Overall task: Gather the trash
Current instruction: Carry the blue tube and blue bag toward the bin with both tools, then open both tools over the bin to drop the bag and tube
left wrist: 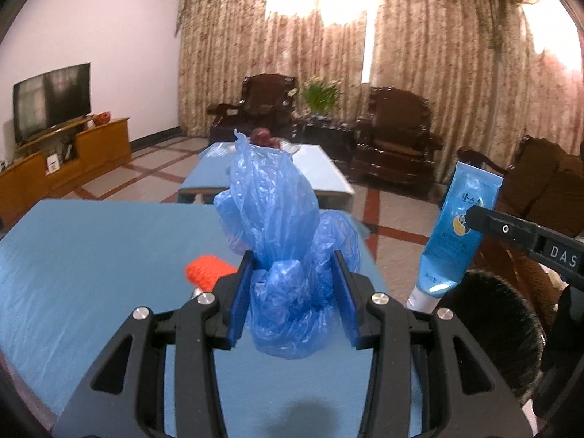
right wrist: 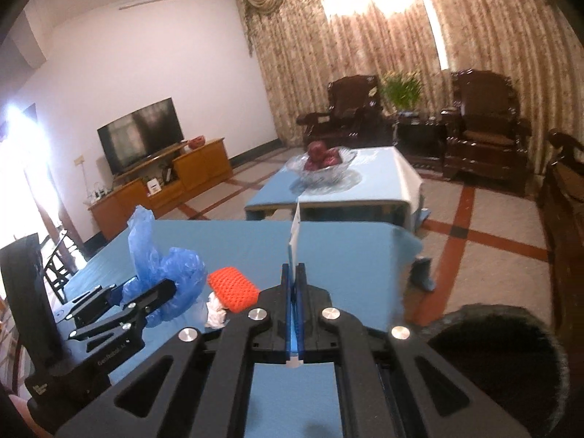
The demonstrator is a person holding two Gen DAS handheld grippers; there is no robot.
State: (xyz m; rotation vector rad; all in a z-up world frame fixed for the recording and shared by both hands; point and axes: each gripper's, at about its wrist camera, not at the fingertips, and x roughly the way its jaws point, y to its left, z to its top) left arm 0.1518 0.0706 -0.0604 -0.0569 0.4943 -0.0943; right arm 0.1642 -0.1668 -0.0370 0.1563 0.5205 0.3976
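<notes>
My left gripper (left wrist: 294,266) is shut on a crumpled blue plastic bag (left wrist: 277,219) above the blue table (left wrist: 91,255); it also shows in the right wrist view (right wrist: 149,292), with the bag (right wrist: 171,273) bulging between its fingers. My right gripper (right wrist: 295,273) is shut on a flat blue tube (right wrist: 294,241), seen edge-on. In the left wrist view the tube (left wrist: 456,233) hangs cap-down over a dark fuzzy-rimmed bin (left wrist: 492,332). An orange knitted sponge (right wrist: 233,286) and a white paper wad (right wrist: 217,314) lie on the table.
The bin (right wrist: 496,376) stands off the table's right edge. A second blue-covered table (right wrist: 365,182) with a glass fruit bowl (right wrist: 321,166) is beyond. Dark armchairs (right wrist: 481,131), a TV (right wrist: 140,138) on a wooden cabinet, and curtains line the room.
</notes>
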